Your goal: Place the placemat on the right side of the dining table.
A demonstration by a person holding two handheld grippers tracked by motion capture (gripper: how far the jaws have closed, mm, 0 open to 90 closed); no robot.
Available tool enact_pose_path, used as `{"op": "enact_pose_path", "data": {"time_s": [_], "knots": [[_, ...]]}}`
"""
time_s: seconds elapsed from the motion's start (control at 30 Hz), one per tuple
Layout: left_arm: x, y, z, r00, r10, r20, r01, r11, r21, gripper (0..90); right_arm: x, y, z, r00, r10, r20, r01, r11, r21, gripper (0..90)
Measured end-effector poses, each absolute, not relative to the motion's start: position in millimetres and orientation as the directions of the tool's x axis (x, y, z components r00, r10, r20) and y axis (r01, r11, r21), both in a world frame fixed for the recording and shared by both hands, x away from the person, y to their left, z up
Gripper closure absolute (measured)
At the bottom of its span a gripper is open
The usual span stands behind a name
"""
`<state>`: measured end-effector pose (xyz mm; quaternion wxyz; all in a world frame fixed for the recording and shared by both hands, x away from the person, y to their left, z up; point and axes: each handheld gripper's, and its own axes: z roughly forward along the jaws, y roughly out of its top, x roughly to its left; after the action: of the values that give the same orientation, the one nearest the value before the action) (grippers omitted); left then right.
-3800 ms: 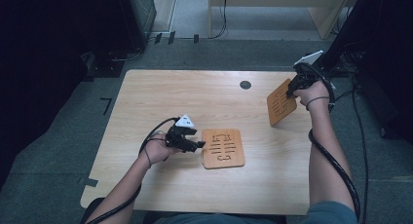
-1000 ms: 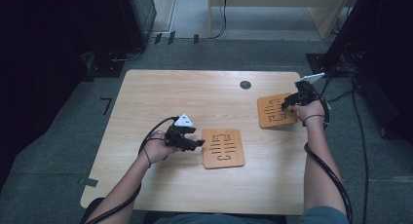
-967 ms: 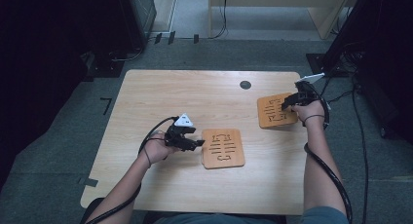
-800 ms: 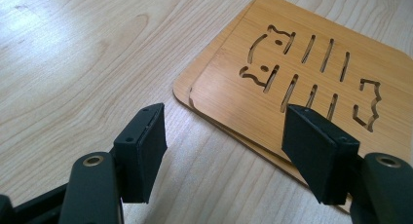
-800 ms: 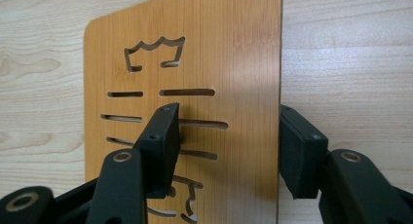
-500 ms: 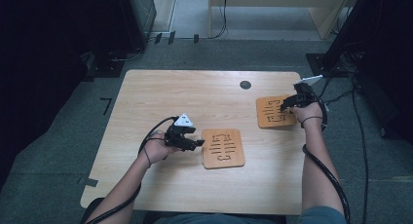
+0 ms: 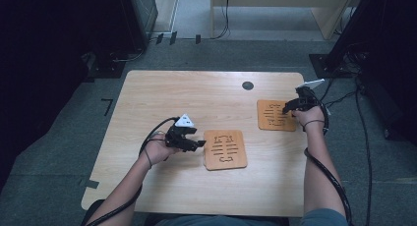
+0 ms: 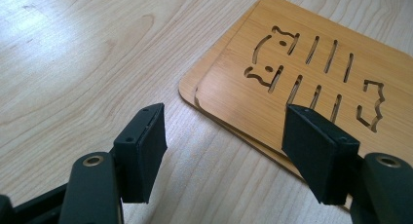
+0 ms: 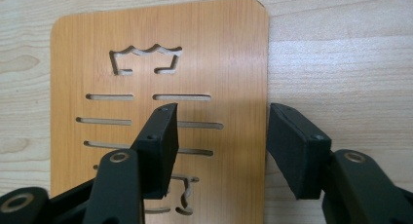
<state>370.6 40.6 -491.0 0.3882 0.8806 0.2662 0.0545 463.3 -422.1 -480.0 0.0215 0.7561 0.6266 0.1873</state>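
Note:
A wooden board with cut-out slots (image 7: 275, 115) lies flat near the table's right edge. My right gripper (image 7: 287, 107) hovers open over it. In the right gripper view the board (image 9: 219, 53) is below my right gripper (image 9: 219, 124); one jaw is above the board, the other by its right edge. Two more slotted boards, stacked (image 7: 225, 149), lie in the middle of the table. My left gripper (image 7: 199, 144) stands open at their left edge. In the left gripper view my left gripper (image 8: 226, 129) straddles the corner of the stack (image 8: 229, 95), with nothing gripped.
The light wooden table (image 7: 172, 98) has a round dark cable hole (image 7: 248, 85) near its far edge. Cables trail from both grippers along the person's forearms. Dark furniture and cables stand on the grey floor around the table.
The board my right gripper held raised on edge at the right now lies flat on the table, and the jaws stand apart over it. The left gripper has not moved.

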Motion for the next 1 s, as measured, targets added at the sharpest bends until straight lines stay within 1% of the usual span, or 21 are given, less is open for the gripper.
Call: {"op": "enact_pose_path", "data": {"time_s": [0.27,0.63,1.0], "knots": [[371,40,-491,0.853,0.510,-0.111,0.427,-0.558,0.712,31.8,460,-420,-477,0.132,0.952,0.275,0.935,-0.212,0.283,43.3],[371,41,-493,0.851,0.512,-0.118,0.435,-0.561,0.704,31.3,454,-405,-475,0.066,0.958,0.278,0.933,-0.158,0.323,39.5],[371,41,-494,0.849,0.514,-0.123,0.443,-0.564,0.697,30.9,449,-394,-476,0.034,0.957,0.287,0.930,-0.135,0.341,35.4]]}}
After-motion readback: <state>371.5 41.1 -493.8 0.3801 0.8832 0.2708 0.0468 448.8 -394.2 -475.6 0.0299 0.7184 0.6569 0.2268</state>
